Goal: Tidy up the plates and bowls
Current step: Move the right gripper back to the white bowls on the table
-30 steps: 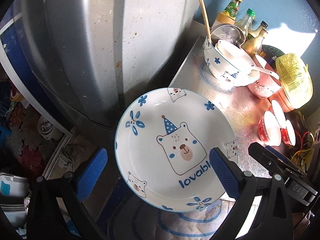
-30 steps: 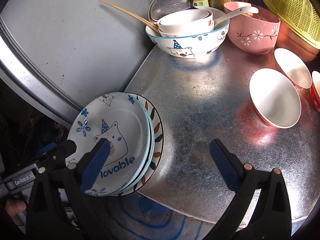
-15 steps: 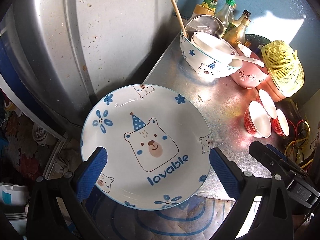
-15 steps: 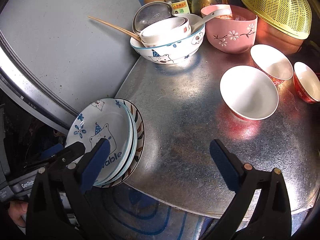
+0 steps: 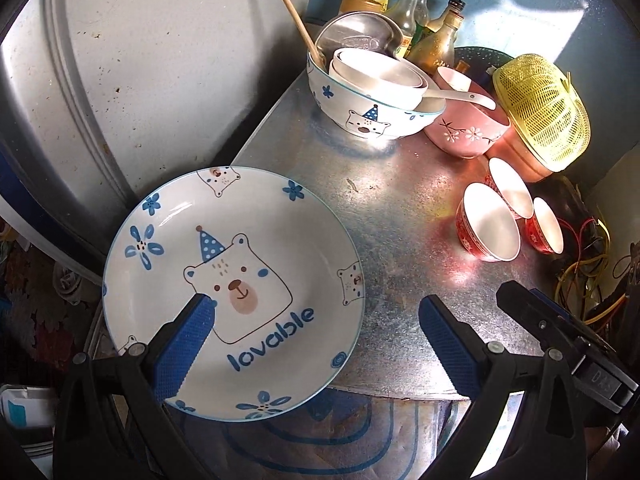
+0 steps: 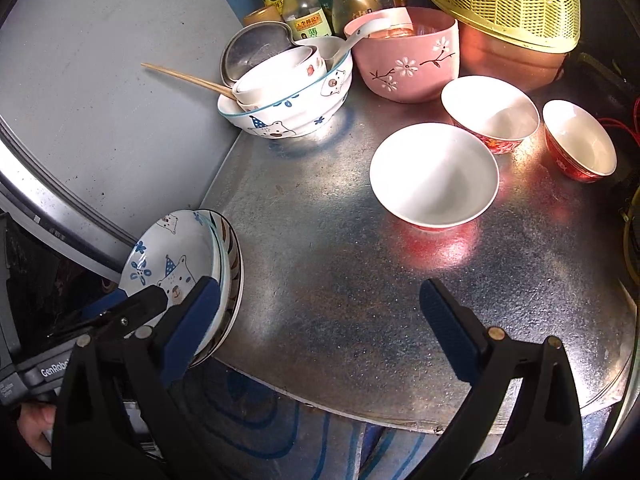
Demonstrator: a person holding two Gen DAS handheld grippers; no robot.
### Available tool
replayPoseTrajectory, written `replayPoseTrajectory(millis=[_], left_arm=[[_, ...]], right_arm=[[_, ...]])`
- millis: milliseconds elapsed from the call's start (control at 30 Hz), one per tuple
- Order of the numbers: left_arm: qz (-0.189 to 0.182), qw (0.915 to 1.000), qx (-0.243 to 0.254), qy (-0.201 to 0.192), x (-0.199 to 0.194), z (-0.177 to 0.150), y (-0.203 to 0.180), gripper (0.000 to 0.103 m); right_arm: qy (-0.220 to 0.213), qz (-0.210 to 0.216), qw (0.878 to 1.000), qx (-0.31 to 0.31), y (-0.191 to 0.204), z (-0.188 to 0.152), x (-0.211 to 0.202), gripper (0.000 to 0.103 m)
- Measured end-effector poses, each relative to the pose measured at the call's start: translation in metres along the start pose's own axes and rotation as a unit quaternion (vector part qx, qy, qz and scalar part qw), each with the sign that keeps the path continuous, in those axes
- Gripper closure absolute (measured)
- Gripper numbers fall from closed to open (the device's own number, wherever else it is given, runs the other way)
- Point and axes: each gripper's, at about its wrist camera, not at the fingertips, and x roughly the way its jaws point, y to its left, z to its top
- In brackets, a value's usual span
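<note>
A white plate with a blue bear and "lovable" (image 5: pixel 236 284) tops a small stack of plates (image 6: pixel 200 276) at the metal table's left corner, overhanging the edge. My left gripper (image 5: pixel 316 344) is open above and in front of the plate, its left finger over the plate. My right gripper (image 6: pixel 320 328) is open and empty over the table's front. A bear bowl holding nested white bowls and chopsticks (image 5: pixel 372 96) (image 6: pixel 288 100) stands at the back. A pink flowered bowl (image 6: pixel 408 56) with a spoon is beside it. Three red bowls (image 6: pixel 434 176) (image 6: pixel 490 112) (image 6: pixel 578 140) stand at the right.
The metal table top (image 6: pixel 360 280) ends near the front and left. A grey appliance wall (image 5: pixel 140 60) rises at the left. Sauce bottles (image 6: pixel 304 4) and a steel lid (image 6: pixel 256 48) stand at the back. A yellow mesh basket (image 6: pixel 504 0) covers a pot at the back right.
The left gripper has shifted right and back, so the plate sits further left in its view. The right gripper has pulled back and right; the bowls appear nearer the centre.
</note>
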Motion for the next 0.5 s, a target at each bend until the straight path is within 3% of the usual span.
replayPoseTrajectory(millis=[500], left_arm=[[-0.027,0.9988,0.04,0.006,0.019,0.018,-0.059,0.001]], right_arm=[[-0.011,-0.015,0.998,0.057,-0.06,0.002,-0.015,0.002]])
